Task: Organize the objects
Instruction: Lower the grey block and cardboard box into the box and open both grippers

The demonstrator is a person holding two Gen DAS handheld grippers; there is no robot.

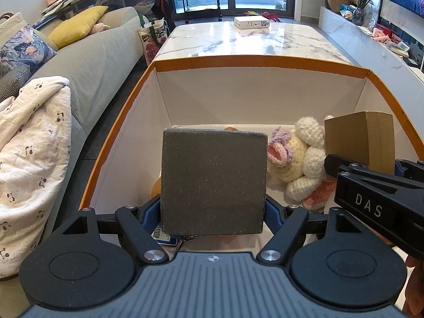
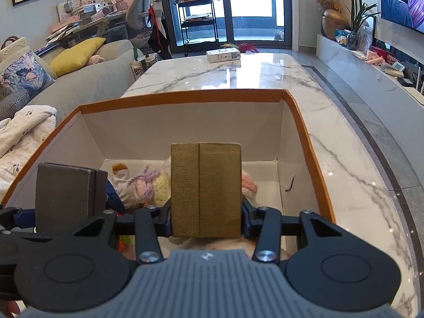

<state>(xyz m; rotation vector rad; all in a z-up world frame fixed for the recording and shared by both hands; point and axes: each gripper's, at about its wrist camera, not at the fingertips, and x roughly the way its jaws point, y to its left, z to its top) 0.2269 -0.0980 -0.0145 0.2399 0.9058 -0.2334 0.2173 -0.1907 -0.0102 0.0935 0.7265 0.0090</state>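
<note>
My left gripper (image 1: 213, 212) is shut on a grey textured box (image 1: 213, 181) and holds it over the open orange-rimmed storage box (image 1: 254, 62). My right gripper (image 2: 206, 218) is shut on a tan box (image 2: 206, 189) over the same storage box (image 2: 185, 98). The tan box also shows in the left wrist view (image 1: 360, 139), and the grey box in the right wrist view (image 2: 65, 193). Inside lie a cream crocheted toy with pink and purple parts (image 1: 299, 156), also in the right wrist view (image 2: 148, 185), and a small doll (image 2: 120, 171). The floor under both held boxes is hidden.
The storage box stands on a marble table (image 2: 265, 74). A white flat box (image 2: 224, 54) lies at the table's far end. A grey sofa (image 1: 98, 61) with cushions and a white blanket (image 1: 34, 143) runs along the left. A low marble shelf (image 2: 371, 71) lines the right wall.
</note>
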